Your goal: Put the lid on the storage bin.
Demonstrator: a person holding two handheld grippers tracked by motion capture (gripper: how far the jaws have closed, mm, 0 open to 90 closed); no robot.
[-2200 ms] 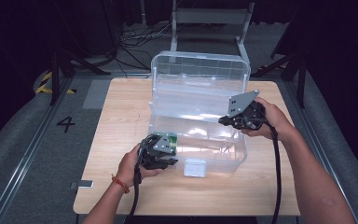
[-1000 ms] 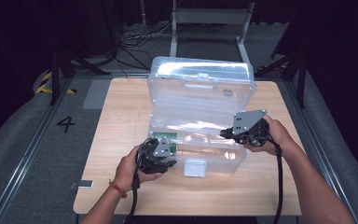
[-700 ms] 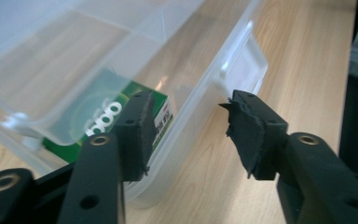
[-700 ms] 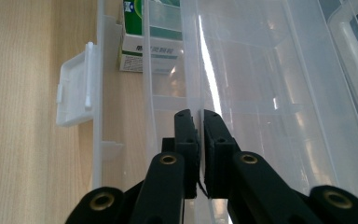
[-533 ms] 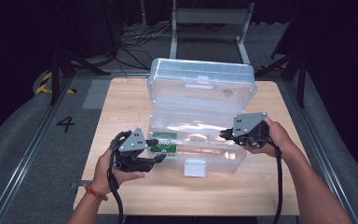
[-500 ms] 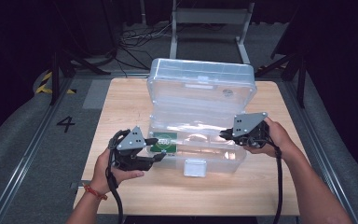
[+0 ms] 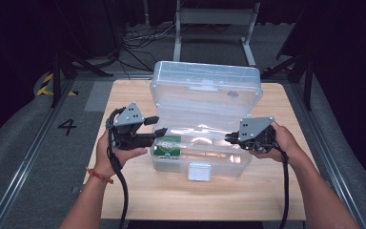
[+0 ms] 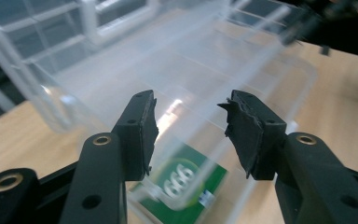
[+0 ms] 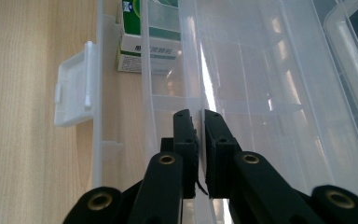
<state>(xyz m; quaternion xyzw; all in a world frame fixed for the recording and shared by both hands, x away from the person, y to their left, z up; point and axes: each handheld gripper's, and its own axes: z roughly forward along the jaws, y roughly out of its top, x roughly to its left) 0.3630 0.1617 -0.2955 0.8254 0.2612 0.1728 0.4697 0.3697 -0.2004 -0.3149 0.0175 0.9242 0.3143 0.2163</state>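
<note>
A clear plastic storage box (image 7: 201,143) is shown open on the wooden tabletop (image 7: 124,200), its lid (image 7: 205,88) standing upright at the far side and its white latch (image 7: 199,171) facing the person. The box's long axis runs across the tabletop, from one claw to the other. The right claw (image 7: 229,139) is seen clenched on the right end wall of the box; in the right gripper view its pads (image 9: 213,135) are pressed together with the thin clear wall (image 9: 200,70) pinched between them. The left claw (image 7: 156,126) is held just above and outside the left end of the box, its jaws parted, having just been narrowing, with nothing between them; in the left gripper view the box interior (image 8: 205,60) is seen beyond the gap. A green-and-white carton (image 7: 167,144) lies flat in the left end of the box, directly ahead of and below the left claw and well apart from the right claw, so the left hand is judged the nearer one for any reach to it. The carton's long axis cannot be told with certainty. On its green face white figures reading "666" or "999" (image 8: 182,179) can be made out, the orientation being uncertain; the small print on its white side (image 9: 142,51) is too fine to read. A painted "4" (image 7: 67,126) is seen on the floor left of the tabletop.
</note>
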